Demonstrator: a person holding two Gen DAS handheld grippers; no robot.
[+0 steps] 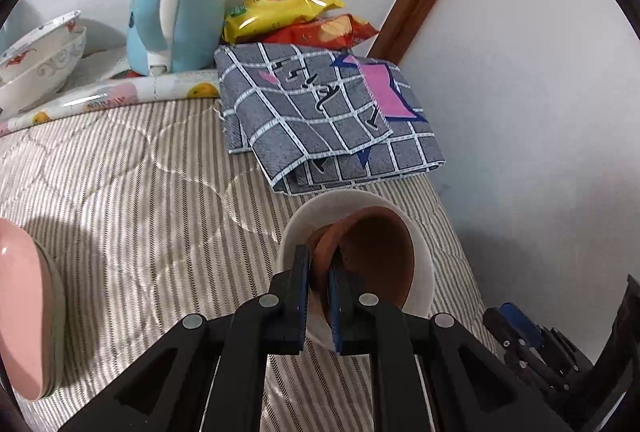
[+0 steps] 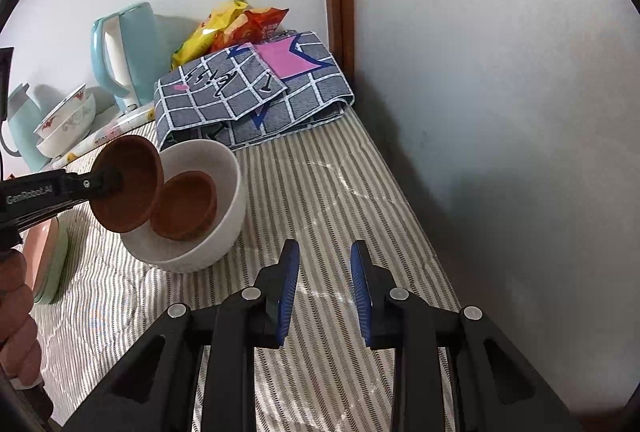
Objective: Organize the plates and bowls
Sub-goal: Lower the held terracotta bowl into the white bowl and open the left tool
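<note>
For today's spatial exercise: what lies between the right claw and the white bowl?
Only bare striped cloth lies between the open right claw and the white bowl, as the right wrist view shows.

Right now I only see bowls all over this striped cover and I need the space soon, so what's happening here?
A person is sorting bowls with hand-held tongs. The left tongs are shut on the rim of a brown bowl, held tilted over a white bowl that already has a second brown bowl inside. The right tongs hang open and empty over the striped cover. More bowls are stacked near the blue kettle.
</note>
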